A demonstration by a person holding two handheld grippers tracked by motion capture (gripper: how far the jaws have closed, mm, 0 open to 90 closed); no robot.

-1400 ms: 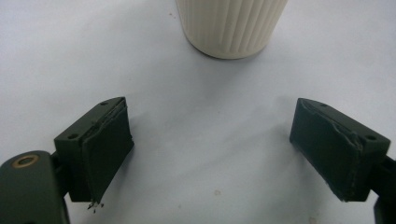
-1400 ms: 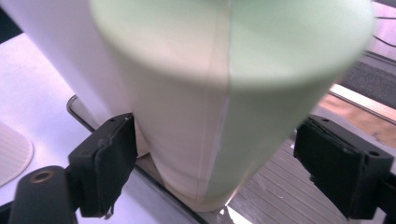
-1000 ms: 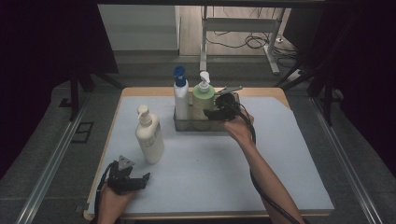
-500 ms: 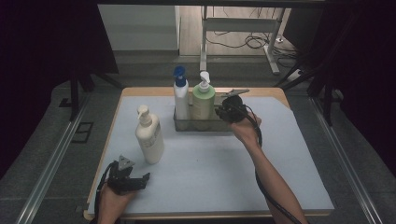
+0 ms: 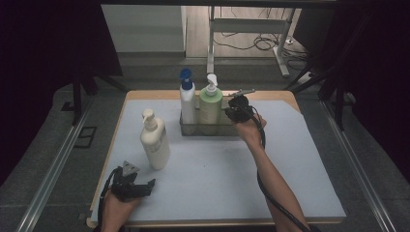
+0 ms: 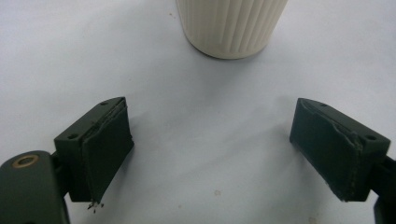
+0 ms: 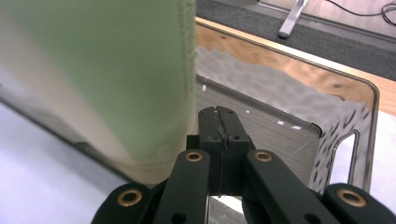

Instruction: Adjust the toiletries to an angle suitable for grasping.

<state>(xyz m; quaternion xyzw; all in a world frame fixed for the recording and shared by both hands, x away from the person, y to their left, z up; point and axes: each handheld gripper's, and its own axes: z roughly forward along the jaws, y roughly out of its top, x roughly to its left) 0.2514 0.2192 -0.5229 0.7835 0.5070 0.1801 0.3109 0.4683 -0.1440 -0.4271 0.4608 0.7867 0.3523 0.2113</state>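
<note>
The right hand-held gripper [image 5: 238, 107] sits at the clear tray's [image 5: 232, 129] near wall, jaws pressed together with nothing between them after just closing. The green bottle [image 5: 211, 104] stands upright in the tray, at the gripper's 9 o'clock, beside the blue-capped bottle [image 5: 187, 99]. The left hand-held gripper [image 5: 145, 186] rests on the worktop [image 5: 290, 164], jaws wide apart. The cream bottle [image 5: 154, 140] stands at its 12 o'clock.
</note>
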